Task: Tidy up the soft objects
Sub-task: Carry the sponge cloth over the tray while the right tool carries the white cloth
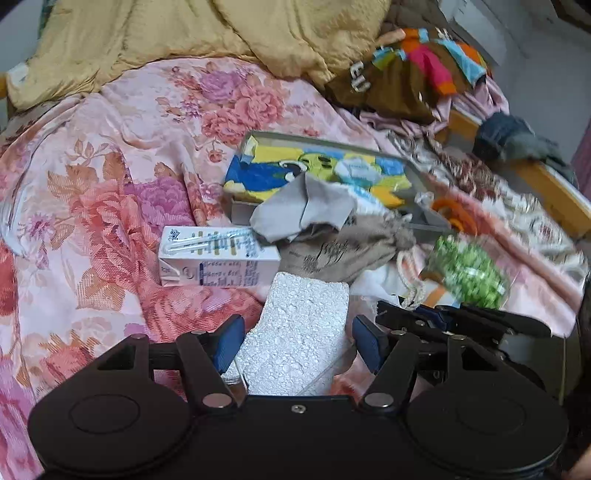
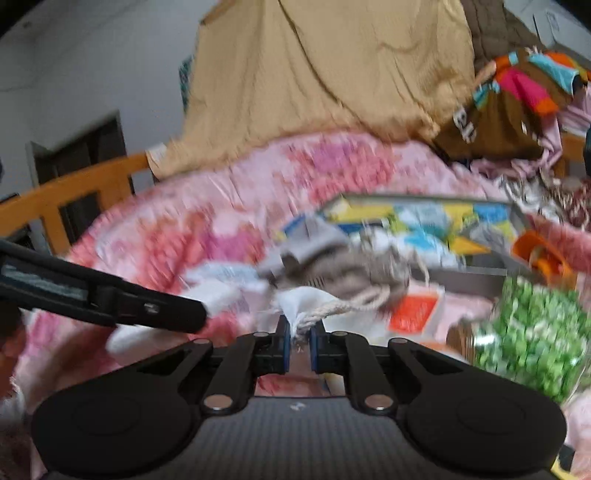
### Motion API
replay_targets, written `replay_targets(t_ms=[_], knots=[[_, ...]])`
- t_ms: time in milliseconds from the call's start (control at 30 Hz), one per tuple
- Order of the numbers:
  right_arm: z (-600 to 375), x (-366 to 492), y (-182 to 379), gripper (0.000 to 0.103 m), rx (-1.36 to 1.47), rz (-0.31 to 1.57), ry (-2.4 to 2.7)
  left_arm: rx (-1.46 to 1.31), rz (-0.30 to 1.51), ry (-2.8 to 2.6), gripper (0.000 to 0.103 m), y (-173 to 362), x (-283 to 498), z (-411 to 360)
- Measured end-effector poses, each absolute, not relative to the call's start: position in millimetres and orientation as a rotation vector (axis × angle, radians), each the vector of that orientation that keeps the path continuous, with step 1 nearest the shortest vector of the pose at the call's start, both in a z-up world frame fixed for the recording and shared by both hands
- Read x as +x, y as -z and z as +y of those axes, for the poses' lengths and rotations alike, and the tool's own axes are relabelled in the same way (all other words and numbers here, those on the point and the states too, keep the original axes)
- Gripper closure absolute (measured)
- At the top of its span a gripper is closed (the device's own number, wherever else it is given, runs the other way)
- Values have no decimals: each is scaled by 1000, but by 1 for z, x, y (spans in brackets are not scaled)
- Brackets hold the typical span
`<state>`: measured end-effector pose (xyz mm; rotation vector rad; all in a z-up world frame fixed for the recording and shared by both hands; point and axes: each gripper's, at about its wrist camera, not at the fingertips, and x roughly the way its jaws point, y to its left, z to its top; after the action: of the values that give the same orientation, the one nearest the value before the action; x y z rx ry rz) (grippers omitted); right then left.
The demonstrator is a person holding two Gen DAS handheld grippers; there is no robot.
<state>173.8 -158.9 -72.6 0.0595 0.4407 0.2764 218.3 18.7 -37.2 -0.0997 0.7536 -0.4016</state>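
While the white cloth pouch [image 2: 306,299] lay on the floral bed cover [image 1: 110,155], the right claw [image 2: 299,338] was clamped on its drawstring edge, probably to lift it clear of the grey cloths [image 1: 314,214]. The left claw [image 1: 295,343] stood apart around a white foam block [image 1: 299,332]; whether its pads pressed the foam was unclear. Beyond lay a colourful box [image 1: 317,166].

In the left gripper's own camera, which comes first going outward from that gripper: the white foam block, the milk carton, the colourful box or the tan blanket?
1. White foam block, between the left gripper's fingers.
2. Milk carton, just beyond, left.
3. Colourful box, mid-bed.
4. Tan blanket, at the back.
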Motion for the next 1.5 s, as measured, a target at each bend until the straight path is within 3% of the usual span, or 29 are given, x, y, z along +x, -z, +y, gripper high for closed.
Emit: replay_targets(t_ms=[467, 767, 1500], knots=[[-215, 184, 23, 92, 189, 307, -281, -109, 655, 372, 37, -16, 229, 0], [-271, 245, 34, 92, 402, 310, -302, -146, 627, 397, 37, -33, 279, -39], [-363, 334, 73, 92, 678, 319, -64, -128, 673, 398, 37, 13, 418, -138]])
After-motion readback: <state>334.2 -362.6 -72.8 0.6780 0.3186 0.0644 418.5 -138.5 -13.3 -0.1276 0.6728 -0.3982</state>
